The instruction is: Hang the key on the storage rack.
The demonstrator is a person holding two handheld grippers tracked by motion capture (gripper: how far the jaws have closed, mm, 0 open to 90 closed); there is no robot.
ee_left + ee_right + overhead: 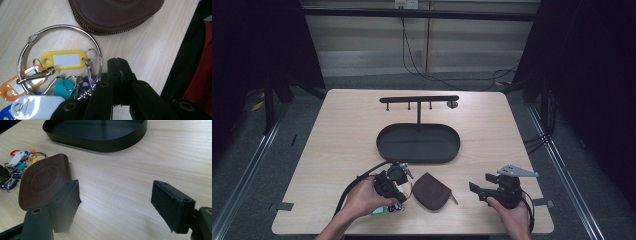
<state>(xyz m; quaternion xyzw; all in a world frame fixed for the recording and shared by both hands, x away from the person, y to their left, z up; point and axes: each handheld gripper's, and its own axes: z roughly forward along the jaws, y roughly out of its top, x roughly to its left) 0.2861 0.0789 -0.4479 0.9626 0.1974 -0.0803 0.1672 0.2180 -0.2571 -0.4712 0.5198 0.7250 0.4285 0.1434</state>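
The bunch of key tags on its metal ring (60, 62) lies near the front edge of the bench (342, 120), left of centre, with the left tool (398, 172) upon it. In the left gripper view the jaws stand fully closed, pads pressed together, at the ring's right side. Whether the wire of the ring is pinched between them cannot be told, as the tool body hides the contact point. The operator should confirm the hold by a slight lift before any travel: if the ring rises with the jaws, the hold is good. The tags will hang and swing, so the lift should be slow and vertical.

Just right of the bunch lies a brown leather pouch (431, 191), close to the ring. The lift should go straight up to avoid dragging tags over its zip edge.

Behind, toward the middle of the bench, stands an oval black tray (447, 150) with a hook rail (419, 99) above it. This is judged the likely destination.

The right tool (478, 190) rests near the front right corner, jaws wide apart and holding nothing. It may steady the pouch if required.
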